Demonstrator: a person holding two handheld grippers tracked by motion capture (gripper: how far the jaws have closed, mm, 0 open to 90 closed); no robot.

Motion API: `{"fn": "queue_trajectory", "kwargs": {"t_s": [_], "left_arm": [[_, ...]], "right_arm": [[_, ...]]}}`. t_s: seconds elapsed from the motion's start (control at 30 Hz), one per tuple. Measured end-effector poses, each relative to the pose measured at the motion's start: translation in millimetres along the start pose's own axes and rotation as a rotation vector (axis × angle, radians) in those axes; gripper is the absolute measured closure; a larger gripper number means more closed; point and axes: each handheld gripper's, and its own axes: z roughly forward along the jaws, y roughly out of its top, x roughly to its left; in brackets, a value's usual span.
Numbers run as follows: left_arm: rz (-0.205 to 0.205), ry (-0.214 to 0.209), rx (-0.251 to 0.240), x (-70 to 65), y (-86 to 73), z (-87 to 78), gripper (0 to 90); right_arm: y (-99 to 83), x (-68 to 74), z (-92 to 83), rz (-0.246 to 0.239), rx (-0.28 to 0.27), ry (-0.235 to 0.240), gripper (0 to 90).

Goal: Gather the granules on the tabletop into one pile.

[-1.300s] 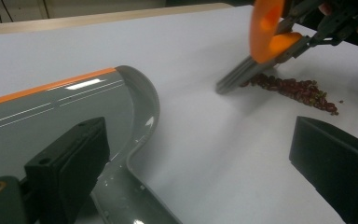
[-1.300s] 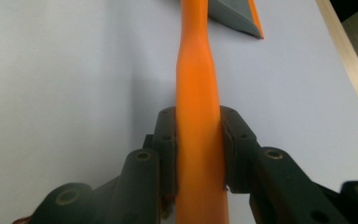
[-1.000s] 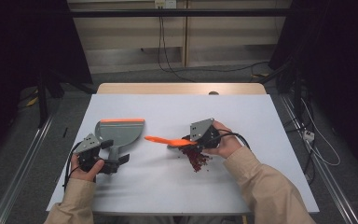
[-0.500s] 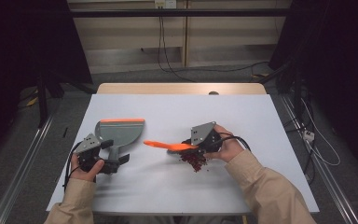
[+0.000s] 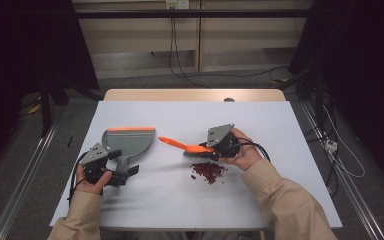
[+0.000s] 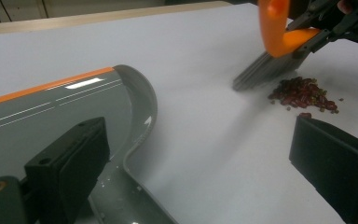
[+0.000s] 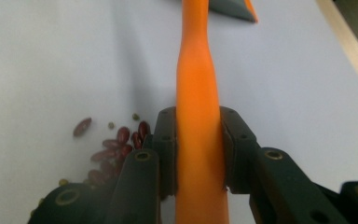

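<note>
A grey dustpan [image 5: 128,140] with an orange lip lies flat at the table's left, its pan also in the left gripper view [image 6: 51,112]. My left gripper [image 5: 122,164] stands open around its handle; the jaws [image 6: 200,172] are wide apart and the handle lies beside the left one. My right gripper [image 5: 207,150] is shut on the orange handle of a brush [image 5: 180,145], pads pressed on both sides [image 7: 198,130]. The brush's grey bristles [image 6: 265,70] touch the table just beyond a small pile of red beans [image 5: 207,171], with a few greenish bits among them [image 7: 112,149].
The white tabletop [image 5: 280,200] has bare room in front, at the far side and to the right. A wooden strip [image 5: 195,95] runs along its far edge. Cables trail from both grippers toward the person's sleeves.
The right gripper with the brush dipped slightly toward the beans, then came back to about where it was. The left gripper and the dustpan stayed still.
</note>
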Motion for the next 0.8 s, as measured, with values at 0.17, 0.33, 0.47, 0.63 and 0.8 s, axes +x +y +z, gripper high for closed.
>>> {"fn": "queue_trajectory", "kwargs": {"t_s": [0.17,0.33,0.47,0.63,0.8], "left_arm": [[-0.004,0.001,0.0,0.0,-0.1,0.3,4.7],[0.0,0.002,-0.002,0.1,0.1,-0.4,4.7],[-0.001,-0.001,-0.004,-0.2,0.0,0.0,4.7],[-0.003,0.002,-0.004,0.4,0.1,-0.9,4.7],[-0.001,-0.001,-0.005,-0.1,0.1,-0.2,4.7]], "right_arm": [[3.0,4.9,3.3,0.018,-0.019,0.038,71.7],[7.7,10.2,3.3,-0.004,-0.019,0.061,71.7],[9.9,10.8,0.8,-0.006,-0.03,0.035,71.6],[7.8,3.9,-10.1,0.092,-0.065,-0.004,71.6],[2.5,2.1,-29.0,0.292,-0.076,-0.111,71.6]]}}
